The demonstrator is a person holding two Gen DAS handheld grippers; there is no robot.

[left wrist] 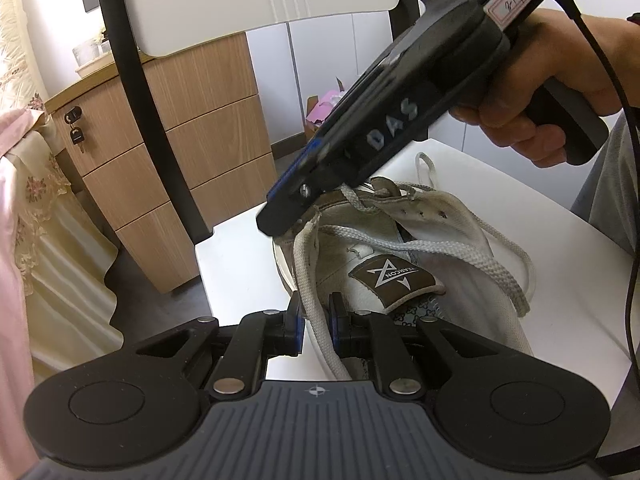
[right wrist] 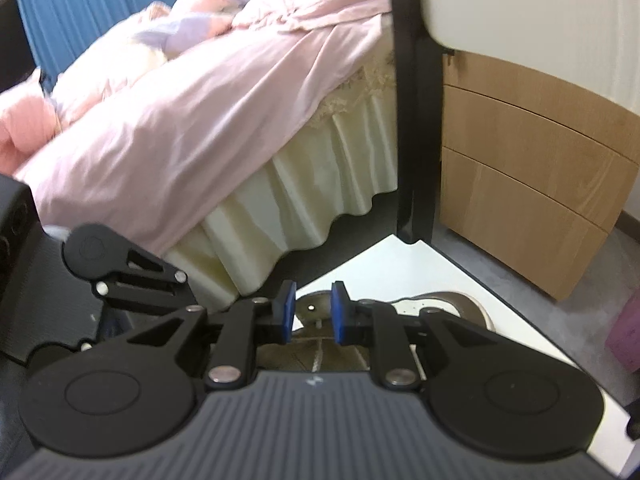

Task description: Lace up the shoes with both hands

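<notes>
Look first to the white shoe (left wrist: 400,240), lying on the white chair seat (left wrist: 520,184) with its toe away from the left camera, tongue label (left wrist: 394,280) showing and upper spread wide. Note the flat lace (left wrist: 312,280): threaded only near the toe, crossing loose over the tongue, with the row of eyelets (left wrist: 420,213) on the far flap apparently empty. Follow one strand down the near side into the left gripper (left wrist: 315,320), closed narrow with the strand filling the gap between its pads, so judged to be pinching it. Hold that strand just taut enough to stay straight, never so hard as to drag the shoe across the smooth seat. Turn next to the right gripper (left wrist: 276,226), gripped in a hand (left wrist: 560,92) and angled down with its tip at the near edge of the upper beside the toe-end crossing. Read its jaws from its own camera: a narrow gap, shoe leather behind, no lace clearly caught there. Bring that tip squarely onto a free length of lace or the next empty eyelet before closing, pinch close to the lace end so as to steer it, and feed from the outside in, one hole at a time. Mind the loose strands draped toward the heel; avoid snagging them. Ignore the wooden drawer unit (left wrist: 180,140) and pink-covered bed (right wrist: 200,120) beyond.
</notes>
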